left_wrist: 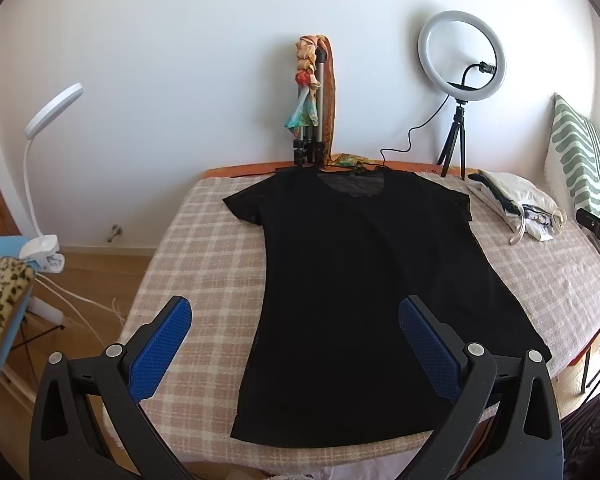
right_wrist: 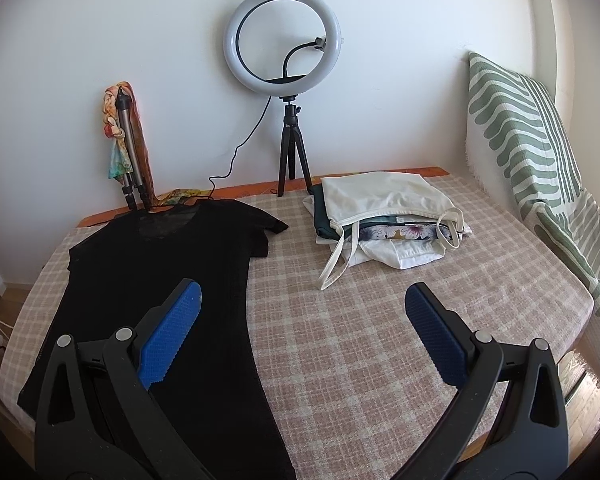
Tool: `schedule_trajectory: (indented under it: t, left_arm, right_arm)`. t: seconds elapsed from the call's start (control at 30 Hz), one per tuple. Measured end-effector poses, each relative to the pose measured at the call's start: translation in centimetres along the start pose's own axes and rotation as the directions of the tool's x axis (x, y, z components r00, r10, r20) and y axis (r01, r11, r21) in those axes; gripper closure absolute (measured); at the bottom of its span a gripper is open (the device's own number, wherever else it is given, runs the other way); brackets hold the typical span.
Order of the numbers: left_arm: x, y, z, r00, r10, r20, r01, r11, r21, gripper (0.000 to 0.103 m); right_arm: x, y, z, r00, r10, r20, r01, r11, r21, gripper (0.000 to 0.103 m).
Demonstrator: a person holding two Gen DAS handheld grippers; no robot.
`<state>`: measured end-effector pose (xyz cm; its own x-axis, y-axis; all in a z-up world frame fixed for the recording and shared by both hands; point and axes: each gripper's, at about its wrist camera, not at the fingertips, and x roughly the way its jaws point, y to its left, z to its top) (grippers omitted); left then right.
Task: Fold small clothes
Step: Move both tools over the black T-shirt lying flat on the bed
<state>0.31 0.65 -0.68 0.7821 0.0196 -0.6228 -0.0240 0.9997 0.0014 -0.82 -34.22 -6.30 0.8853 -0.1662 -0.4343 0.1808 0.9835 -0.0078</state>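
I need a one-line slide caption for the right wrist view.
Open right hand-held gripper above flat black short-sleeved T-shirt on checked cloth table.

1 black tee (left_wrist: 364, 280), 1 clothes pile (right_wrist: 384, 224), 2 tripods (right_wrist: 292, 152).

shirt (left_wrist: 352, 280): black, laid flat on the checked tabletop (left_wrist: 204, 248)
left claw (left_wrist: 294, 320): wide open, hovering over the hem, empty

Bright even daylight, sharp focus, fisheye warp w/ dark corners.
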Motion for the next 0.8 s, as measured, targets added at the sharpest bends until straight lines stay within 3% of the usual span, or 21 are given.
schedule_trajectory:
  t: [0.47,0.8]
  left_arm:
    - [0.4,1.2,-0.5,1.000,0.014,-0.025,-0.015,0.999,-0.029,0.000]
    - [0.9,2.0,-1.4,0.999,-0.013,-0.045,0.011,0.999,-0.040,0.000]
  right_arm:
    - [0.7,0.8,-0.4,1.000,0.019,-0.002,-0.019,1.000,-0.004,0.000]
    - [1.3,2.8,-0.3,0.999,0.047,-0.001,-0.047,0.999,-0.024,0.000]
